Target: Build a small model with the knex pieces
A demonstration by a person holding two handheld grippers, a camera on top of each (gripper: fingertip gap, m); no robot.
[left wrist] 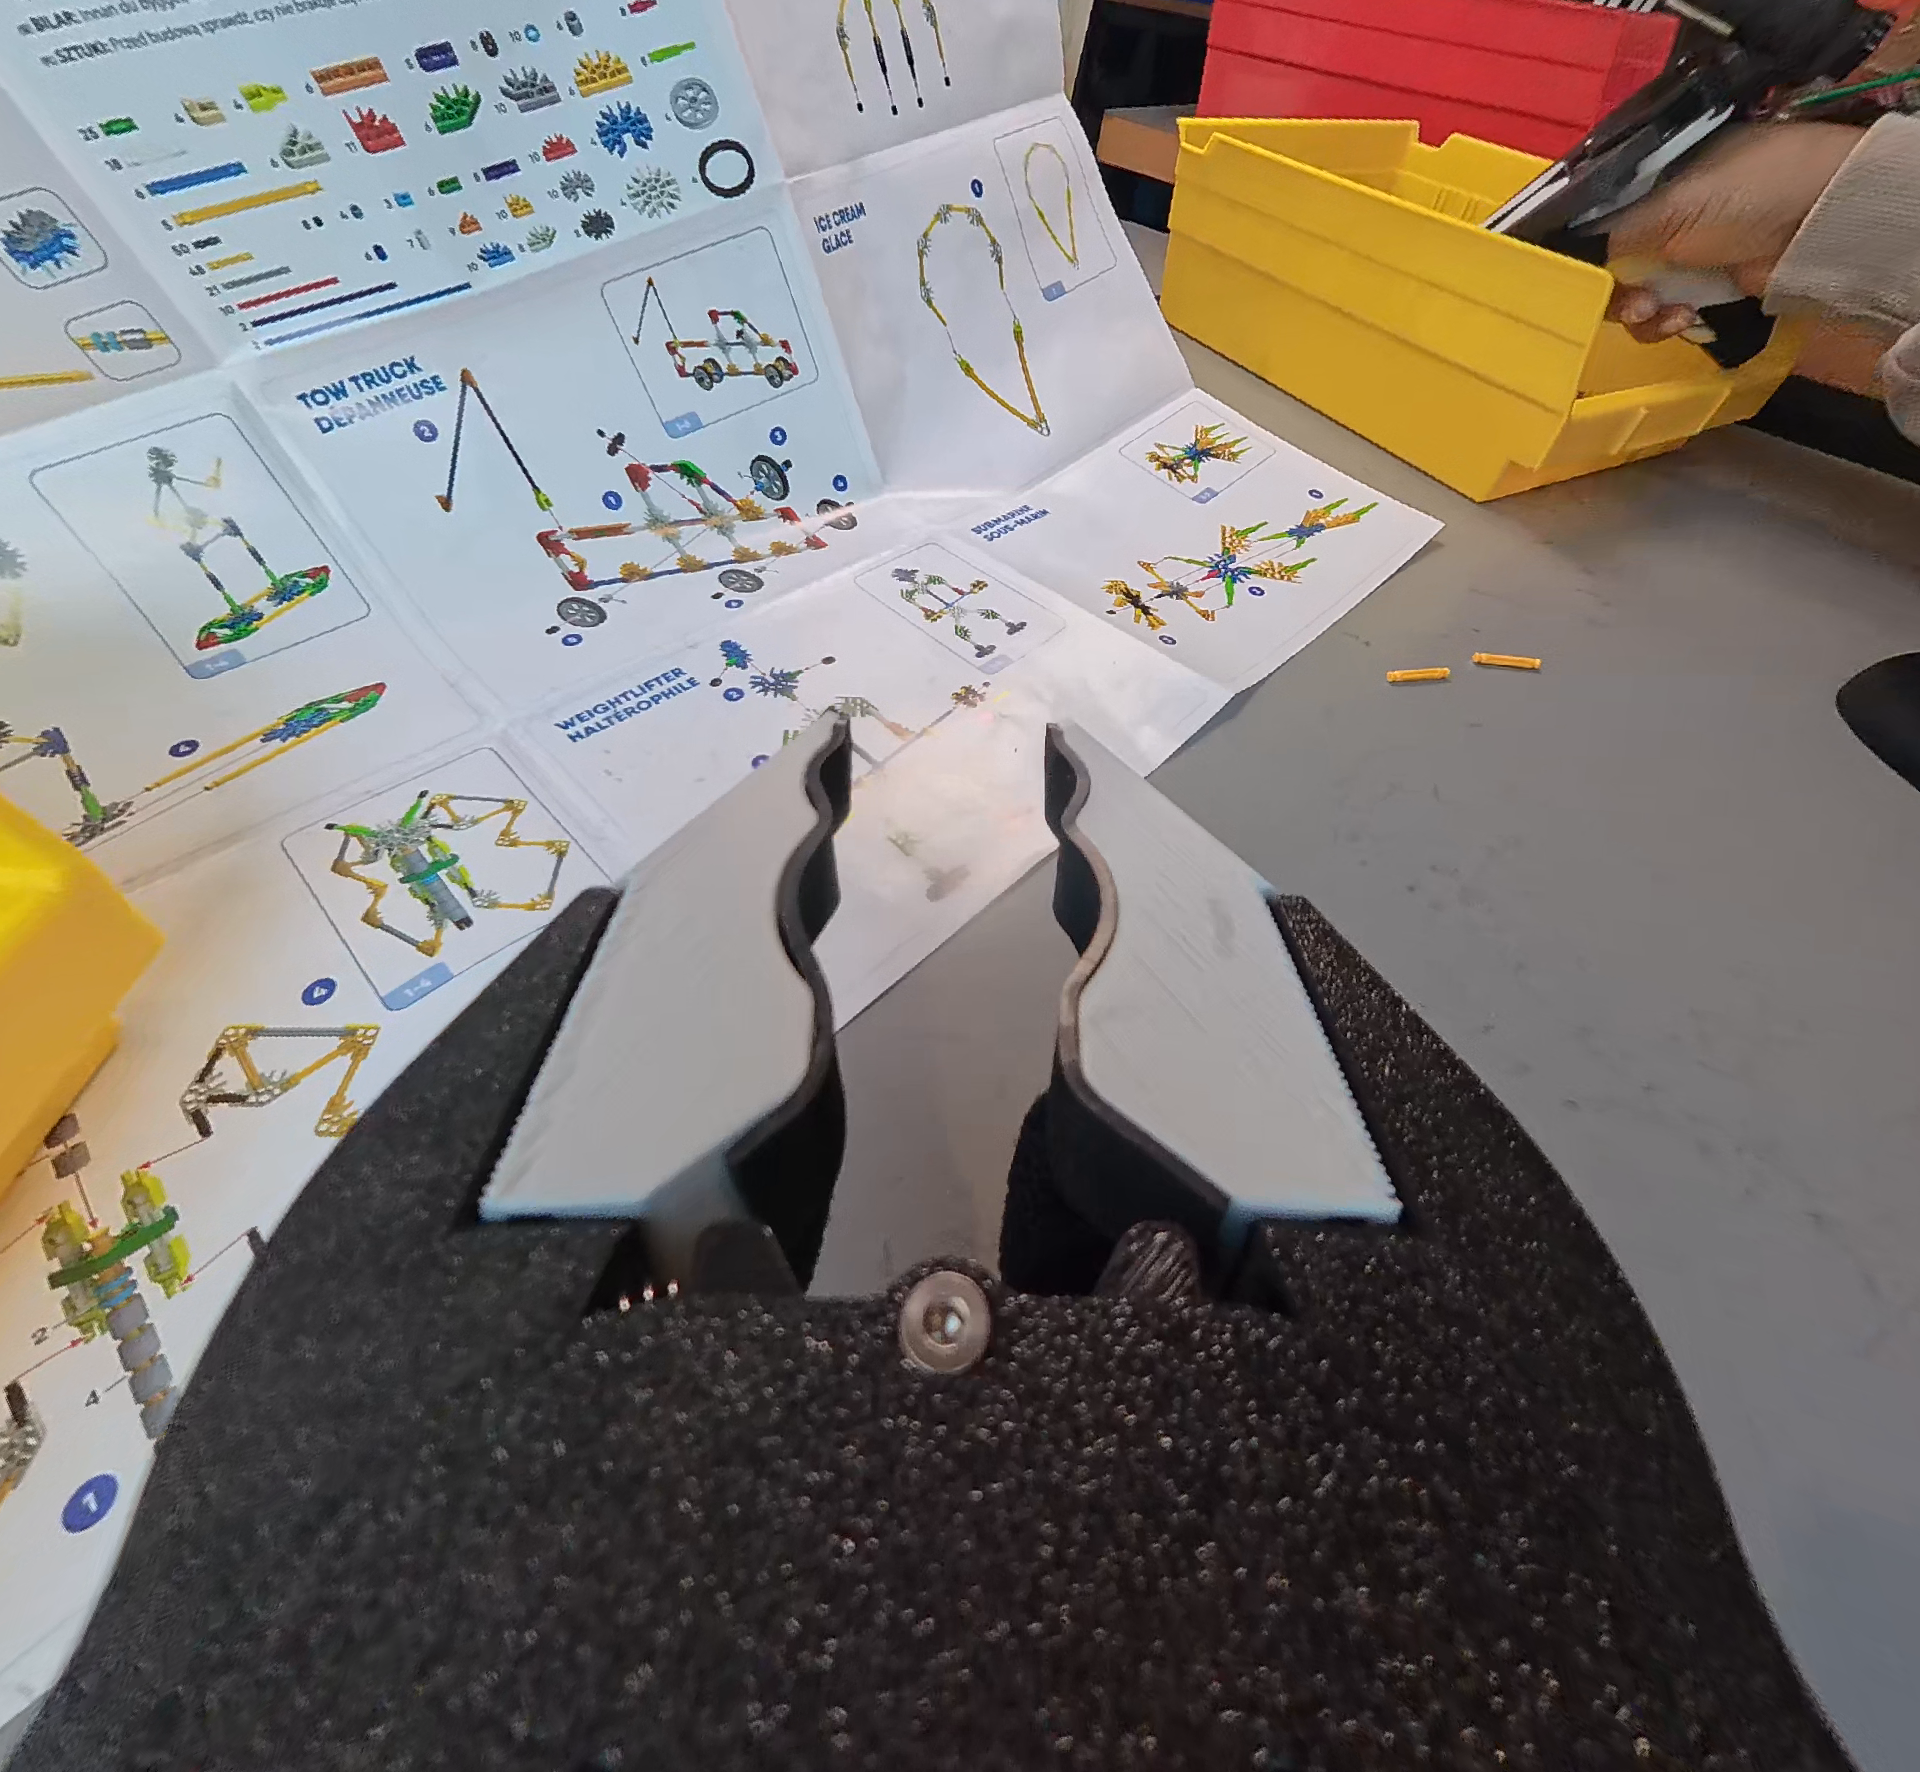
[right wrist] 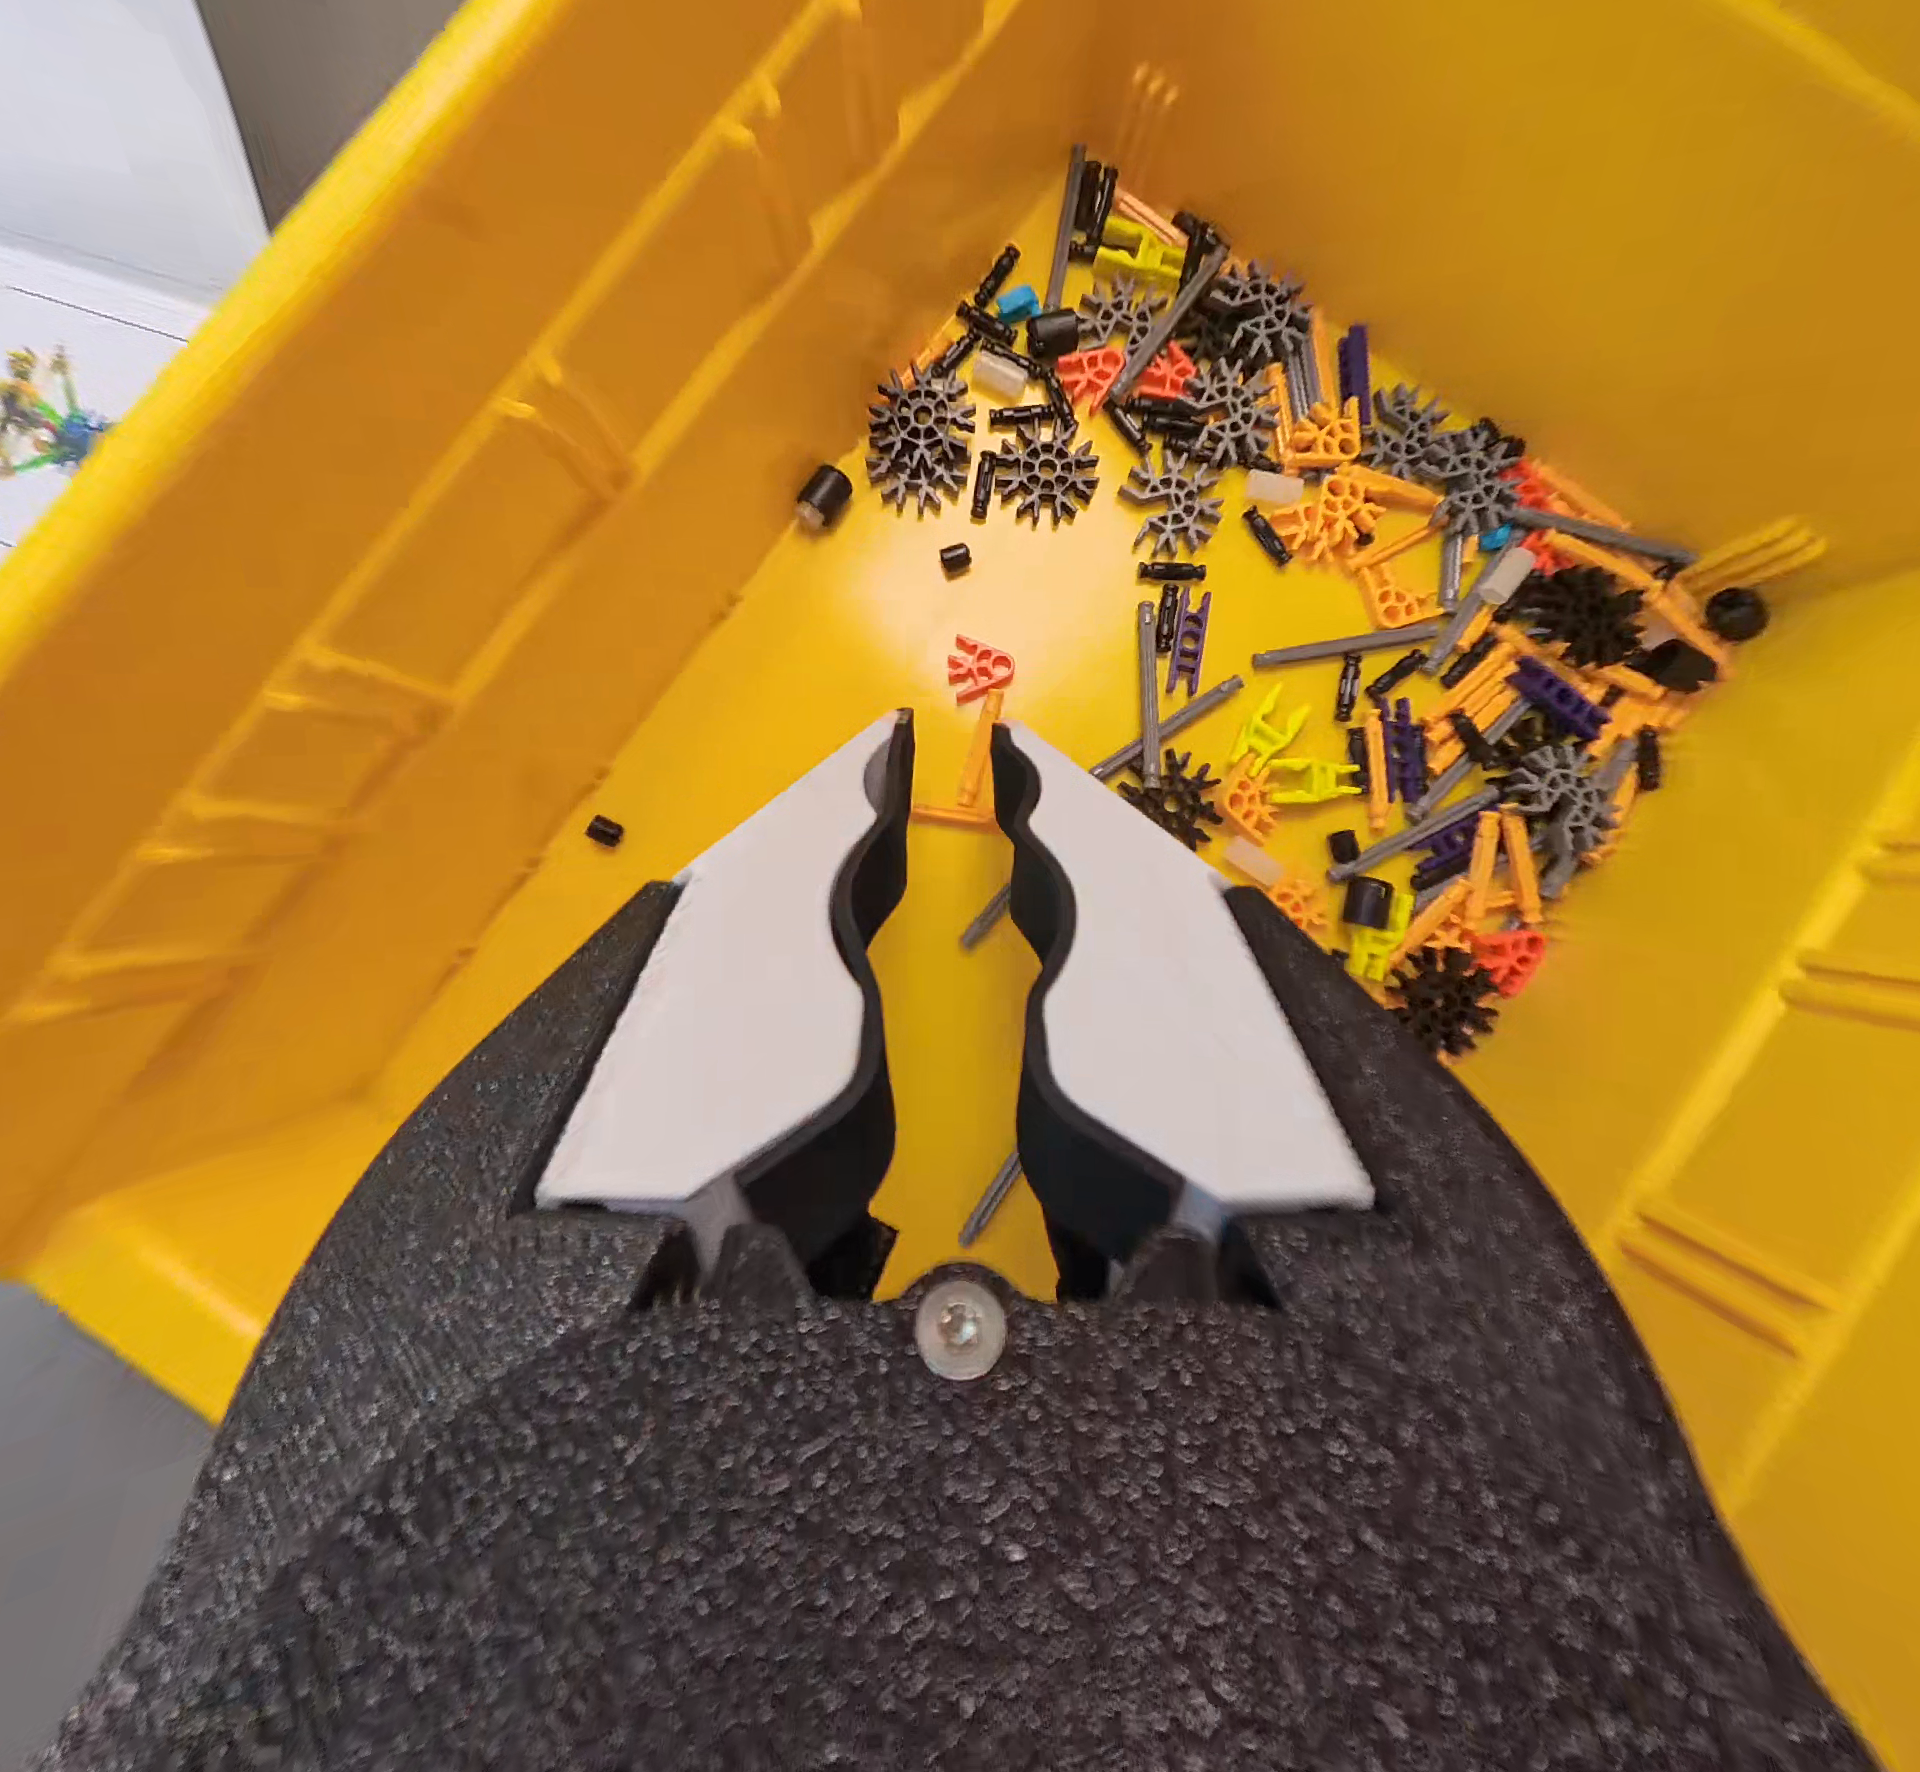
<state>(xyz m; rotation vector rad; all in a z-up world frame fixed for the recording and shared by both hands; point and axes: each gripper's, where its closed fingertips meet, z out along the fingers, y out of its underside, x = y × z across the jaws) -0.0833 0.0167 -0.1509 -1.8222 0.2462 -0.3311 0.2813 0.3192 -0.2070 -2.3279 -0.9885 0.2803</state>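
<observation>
Right hand-held gripper [right wrist: 951, 730] (jaws apart) over orange rod [right wrist: 977, 754]

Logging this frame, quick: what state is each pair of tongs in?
Left tongs: open, empty, above the instruction sheet.
Right tongs: open, holding nothing, inside the yellow bin, tips astride an orange rod.

Sheet: a folded instruction sheet [left wrist: 540, 434] was spread on the grey table [left wrist: 1558, 891].
Rods: 2 orange rods [left wrist: 1463, 668] were laid beside it.
Bins: a red bin [left wrist: 1434, 49] was seen behind a yellow one [left wrist: 1382, 309].

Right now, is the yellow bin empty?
No. The bin holds loose building pieces piled on its floor.
</observation>
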